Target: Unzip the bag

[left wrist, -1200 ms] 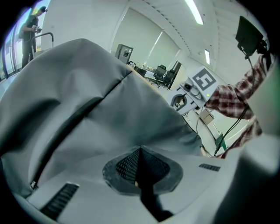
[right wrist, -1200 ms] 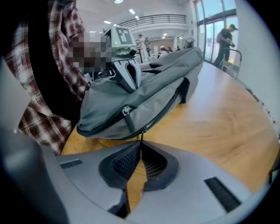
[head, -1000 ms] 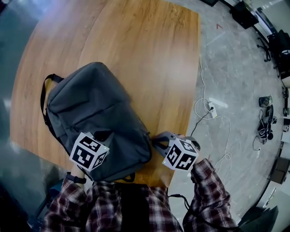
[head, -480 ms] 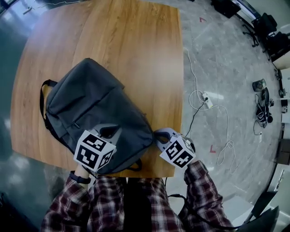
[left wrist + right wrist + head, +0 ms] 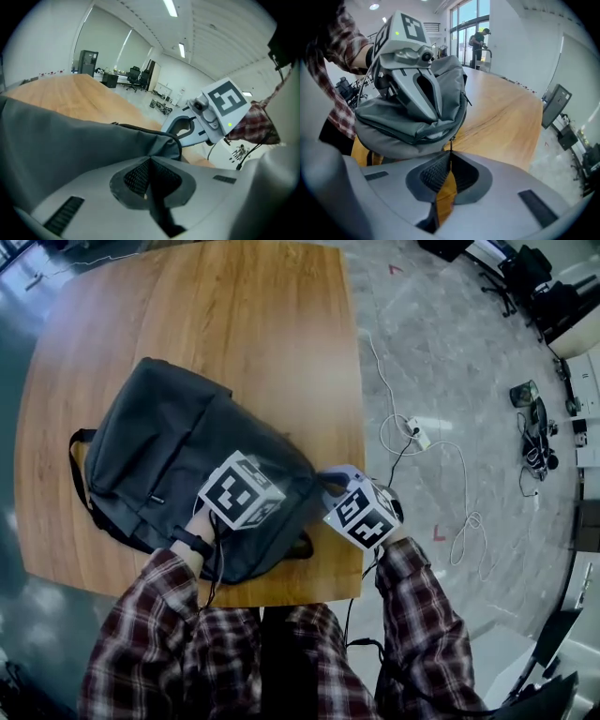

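Two tools clenched: right tool (image 5: pixel 450 158) grips the zip pull (image 5: pixel 450 145) at the bag's (image 5: pixel 159 451) near corner on the tabletop (image 5: pixel 244 324); left tool (image 5: pixel 150 161) bears on the cloth. My judgement: draw along the zip, bag held taut. Since earlier, left tool has crossed to beside the right.

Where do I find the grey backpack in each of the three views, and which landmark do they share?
Head view: backpack left of centre, near the front edge.
Left gripper view: backpack fills the left and middle.
Right gripper view: backpack upper left of centre.
Shared landmark: the wooden table.
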`<state>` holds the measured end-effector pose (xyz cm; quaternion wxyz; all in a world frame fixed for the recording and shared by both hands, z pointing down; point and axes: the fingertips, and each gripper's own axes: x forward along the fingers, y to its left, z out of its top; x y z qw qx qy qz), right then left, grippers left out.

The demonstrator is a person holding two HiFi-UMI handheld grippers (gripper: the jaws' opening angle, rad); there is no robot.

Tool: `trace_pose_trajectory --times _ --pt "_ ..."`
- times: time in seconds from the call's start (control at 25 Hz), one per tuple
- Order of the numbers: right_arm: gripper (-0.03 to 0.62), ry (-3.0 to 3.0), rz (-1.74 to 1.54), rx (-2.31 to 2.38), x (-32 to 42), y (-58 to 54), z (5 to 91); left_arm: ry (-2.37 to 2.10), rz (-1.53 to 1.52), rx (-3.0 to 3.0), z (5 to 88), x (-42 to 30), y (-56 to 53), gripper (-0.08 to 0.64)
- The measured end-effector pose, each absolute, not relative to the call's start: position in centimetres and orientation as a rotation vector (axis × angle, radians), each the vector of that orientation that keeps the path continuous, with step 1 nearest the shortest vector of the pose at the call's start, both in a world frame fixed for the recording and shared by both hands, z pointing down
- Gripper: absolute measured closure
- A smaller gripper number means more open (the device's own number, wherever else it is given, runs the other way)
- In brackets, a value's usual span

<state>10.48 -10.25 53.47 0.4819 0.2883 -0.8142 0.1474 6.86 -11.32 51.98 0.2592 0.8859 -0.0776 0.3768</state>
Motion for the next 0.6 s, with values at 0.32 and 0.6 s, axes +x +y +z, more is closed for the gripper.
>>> trace_pose_trajectory --times 0.32,0.6 --pt "0.575 -1.983 0.48 0.723 10.0 -5.1 53.8 -0.252 0.971 2.333 52.3 6.9 -12.4 0.551" --pt "0.575 -2.026 0.613 0.78 6.1 2.4 52.7 -0.319 1.007 2.311 52.8 7.0 -12.8 0.551"
